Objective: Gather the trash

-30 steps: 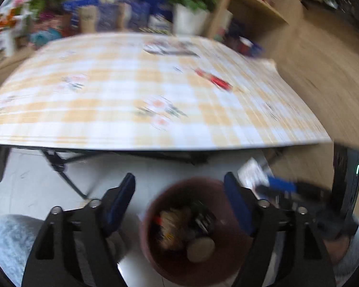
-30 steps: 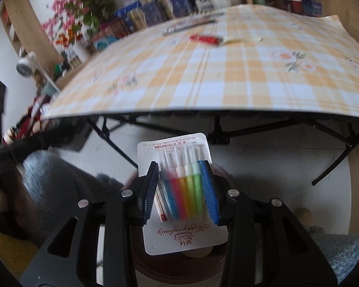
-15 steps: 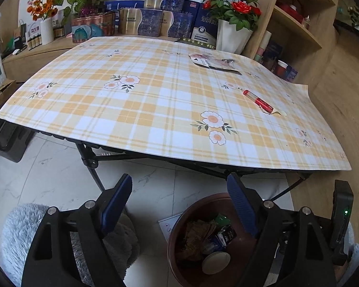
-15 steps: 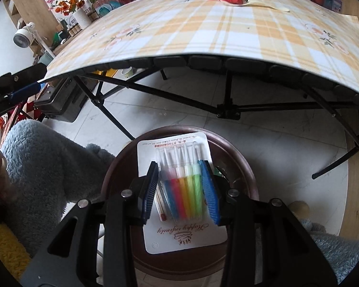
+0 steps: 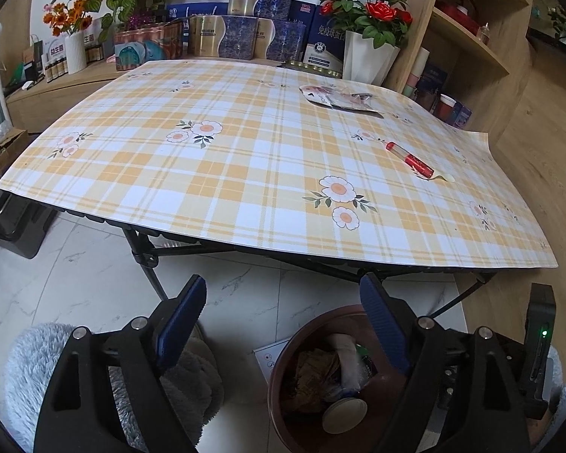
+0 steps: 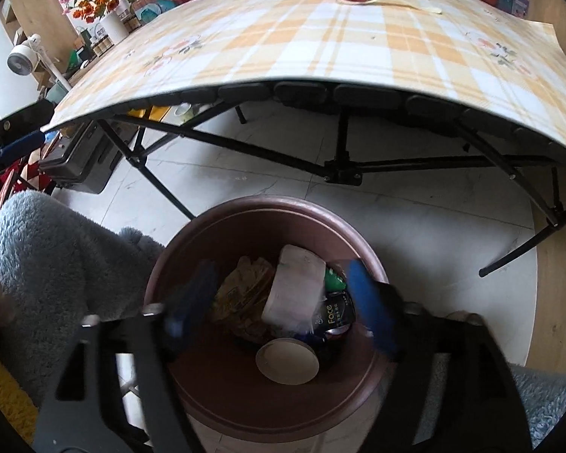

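Note:
A brown round bin [image 6: 253, 411] stands on the floor below the table edge and holds several pieces of trash: a white card [image 6: 296, 287], a crumpled wrapper [image 6: 241, 294], a dark can [image 6: 334, 315], a round lid [image 6: 286, 362]. My right gripper [image 6: 281, 300] is open and empty right above the bin, its fingers blurred. My left gripper [image 5: 283, 324] is open and empty, to the left of the bin [image 5: 283, 385]. On the table lie a red tube [image 5: 409, 156] and a flat torn packet [image 5: 337, 98].
The folding table with a yellow plaid cloth [image 5: 226, 166] overhangs the floor, its black legs [image 6: 343, 177] just behind the bin. A grey fluffy rug [image 6: 45, 264] lies left of the bin. Boxes, a white vase of roses [image 5: 369, 60] and shelves stand behind the table.
My right gripper has opened and let go of the card of coloured picks; it has dropped into the bin. My left gripper has lifted and steadied, facing the table.

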The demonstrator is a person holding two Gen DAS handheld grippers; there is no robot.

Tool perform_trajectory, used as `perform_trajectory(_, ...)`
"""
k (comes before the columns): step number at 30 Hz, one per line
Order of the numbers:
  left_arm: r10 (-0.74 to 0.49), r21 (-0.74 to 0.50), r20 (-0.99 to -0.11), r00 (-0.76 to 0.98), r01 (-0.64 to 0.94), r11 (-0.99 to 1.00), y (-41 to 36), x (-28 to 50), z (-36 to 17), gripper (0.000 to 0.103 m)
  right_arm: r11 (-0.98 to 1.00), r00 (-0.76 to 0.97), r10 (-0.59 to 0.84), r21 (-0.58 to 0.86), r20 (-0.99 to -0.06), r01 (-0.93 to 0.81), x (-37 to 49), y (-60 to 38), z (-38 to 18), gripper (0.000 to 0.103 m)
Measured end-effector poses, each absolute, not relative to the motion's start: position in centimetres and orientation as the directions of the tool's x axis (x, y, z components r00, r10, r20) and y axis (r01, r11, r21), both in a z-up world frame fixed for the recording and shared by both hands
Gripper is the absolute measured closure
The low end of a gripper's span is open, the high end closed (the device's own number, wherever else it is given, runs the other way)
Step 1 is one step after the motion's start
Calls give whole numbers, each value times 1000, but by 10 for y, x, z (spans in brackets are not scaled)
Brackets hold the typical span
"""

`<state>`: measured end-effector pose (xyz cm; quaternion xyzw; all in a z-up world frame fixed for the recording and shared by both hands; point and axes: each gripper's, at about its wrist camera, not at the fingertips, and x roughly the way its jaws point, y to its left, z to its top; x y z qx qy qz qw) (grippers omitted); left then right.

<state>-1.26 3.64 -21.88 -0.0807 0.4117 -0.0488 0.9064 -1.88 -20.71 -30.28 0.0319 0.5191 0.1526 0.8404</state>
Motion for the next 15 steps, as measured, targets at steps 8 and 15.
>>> perform_trajectory(8, -150, -184, -740, 655, 17, 983, 37, -13, -219, 21, 962, 508, 265, 187, -819, -200, -21, -216, -282, 6)
perform_trajectory(15, -160, -189, -743, 650, 26, 982, 35, -12, -219, 20, 975, 629, 221, 173, -745, -138, -22, -236, -248, 6)
